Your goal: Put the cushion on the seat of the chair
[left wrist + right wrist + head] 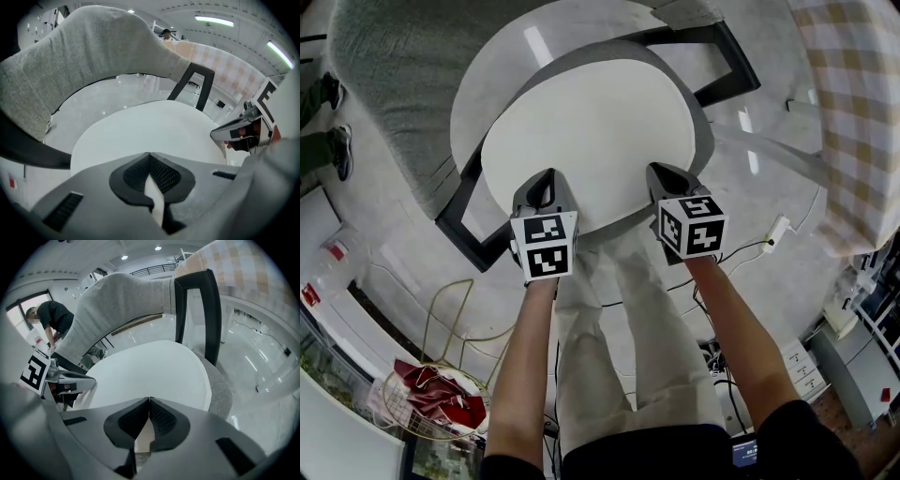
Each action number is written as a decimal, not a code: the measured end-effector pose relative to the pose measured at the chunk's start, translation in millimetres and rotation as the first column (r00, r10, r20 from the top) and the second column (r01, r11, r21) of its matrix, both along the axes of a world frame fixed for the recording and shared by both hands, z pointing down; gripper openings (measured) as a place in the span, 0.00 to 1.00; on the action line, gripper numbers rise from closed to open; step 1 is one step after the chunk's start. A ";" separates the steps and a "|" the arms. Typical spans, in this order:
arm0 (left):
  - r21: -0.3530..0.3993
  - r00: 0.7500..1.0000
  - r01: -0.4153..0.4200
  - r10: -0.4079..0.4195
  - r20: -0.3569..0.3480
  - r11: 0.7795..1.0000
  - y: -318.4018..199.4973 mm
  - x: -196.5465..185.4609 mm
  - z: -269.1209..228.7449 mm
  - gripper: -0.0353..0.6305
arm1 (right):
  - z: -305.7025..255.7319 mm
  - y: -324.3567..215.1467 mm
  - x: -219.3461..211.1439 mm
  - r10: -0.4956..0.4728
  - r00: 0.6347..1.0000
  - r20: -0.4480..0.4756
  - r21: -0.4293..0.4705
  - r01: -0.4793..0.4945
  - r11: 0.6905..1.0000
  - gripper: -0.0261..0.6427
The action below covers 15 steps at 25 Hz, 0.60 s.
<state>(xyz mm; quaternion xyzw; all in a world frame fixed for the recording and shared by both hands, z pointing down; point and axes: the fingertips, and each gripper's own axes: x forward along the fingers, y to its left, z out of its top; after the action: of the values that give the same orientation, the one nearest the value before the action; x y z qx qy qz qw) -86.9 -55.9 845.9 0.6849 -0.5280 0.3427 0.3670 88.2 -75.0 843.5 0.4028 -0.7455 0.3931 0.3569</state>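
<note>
Chair (384, 84), grey backrest toward ten o'clock. The round white cushion (591, 141) covers its seat (705, 131), apparently almost settled. Left gripper (546, 180) at seven o'clock and right gripper (667, 178) at five o'clock each clamp the cushion's near edge; letting go remains.
</note>
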 end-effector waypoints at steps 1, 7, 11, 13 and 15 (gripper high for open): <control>-0.008 1.000 0.000 0.000 -0.001 1.000 1.5 0.2 2.4 0.06 | 0.7 0.0 -0.2 0.000 1.000 -0.002 -0.001 0.000 1.000 0.07; -0.037 0.999 0.003 -0.004 -0.032 0.999 2.9 0.8 6.5 0.06 | 3.4 -1.1 -0.5 -0.006 1.000 -0.013 0.003 0.006 1.000 0.07; -0.041 0.999 -0.032 0.031 -0.034 0.999 6.0 7.1 6.5 0.06 | 3.9 -8.4 3.1 0.010 1.000 -0.024 0.018 -0.010 1.000 0.07; -0.041 0.999 -0.039 0.038 -0.035 0.998 8.0 10.8 6.6 0.06 | 3.9 -13.7 5.2 0.023 1.000 -0.022 0.019 -0.022 1.000 0.07; -0.042 0.999 -0.035 0.033 -0.040 0.998 9.2 13.6 6.7 0.06 | 3.8 -17.9 6.5 0.020 0.999 -0.026 0.025 -0.019 1.000 0.07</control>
<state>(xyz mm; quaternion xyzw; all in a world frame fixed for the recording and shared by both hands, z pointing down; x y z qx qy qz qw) -73.4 -46.7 852.6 0.6925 -0.5013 0.3466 0.3861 94.7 -92.8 847.2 0.4196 -0.7415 0.3821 0.3579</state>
